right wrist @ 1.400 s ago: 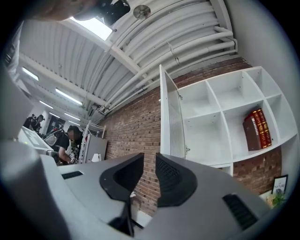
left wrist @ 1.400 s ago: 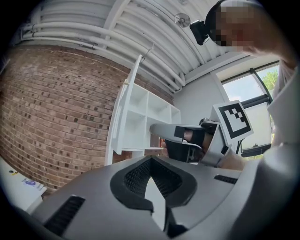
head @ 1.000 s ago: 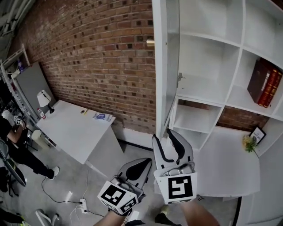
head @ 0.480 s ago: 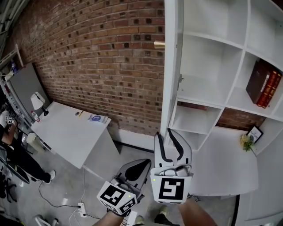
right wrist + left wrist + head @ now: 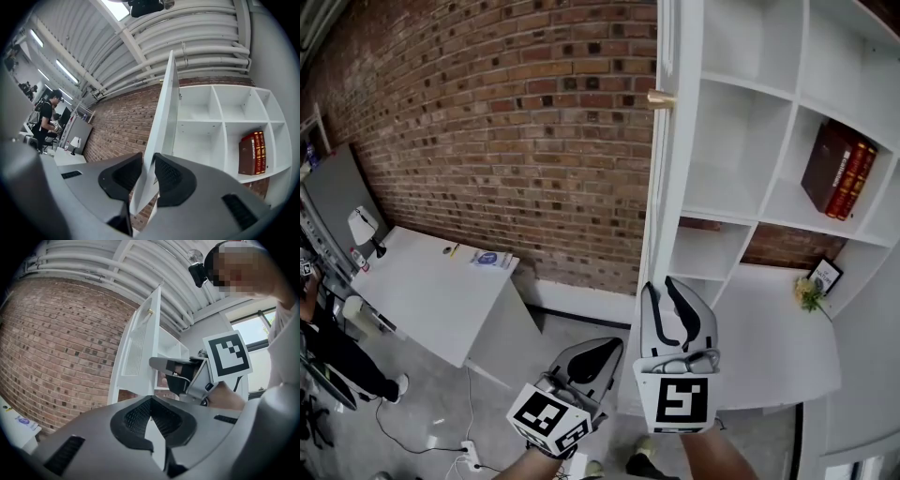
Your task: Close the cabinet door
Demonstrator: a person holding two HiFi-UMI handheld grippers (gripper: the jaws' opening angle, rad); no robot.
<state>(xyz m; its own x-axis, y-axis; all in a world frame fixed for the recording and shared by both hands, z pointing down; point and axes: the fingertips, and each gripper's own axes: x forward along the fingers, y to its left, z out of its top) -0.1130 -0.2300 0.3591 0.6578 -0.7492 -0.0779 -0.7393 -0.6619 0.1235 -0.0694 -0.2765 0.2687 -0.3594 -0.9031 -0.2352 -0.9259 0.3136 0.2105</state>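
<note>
The cabinet door [image 5: 664, 178] stands open, swung out from the left side of the white shelf unit [image 5: 787, 122] so that the head view sees it almost edge-on, with its brass knob [image 5: 660, 97] sticking out high up toward the brick wall [image 5: 506, 141]. The right gripper [image 5: 659, 287] reaches up to the door's lower free edge; in the right gripper view that edge [image 5: 161, 126] runs straight up between the 2 pads, and the jaws, which have just been closing, now sit against both faces of the panel, clamped on it. The left gripper [image 5: 605, 349] hangs lower and to the left, apart from the door, its jaws pressed together with nothing between them, as the left gripper view [image 5: 151, 401] shows. Behind the door the open compartments hold dark and red books [image 5: 836, 169] in 1 cell on the right, and a small picture frame [image 5: 823, 276] and a sprig of plant [image 5: 807, 293] sit on the lower ledge. A white desk [image 5: 431, 291] with a small lamp [image 5: 364, 225] stands against the wall at the left
</note>
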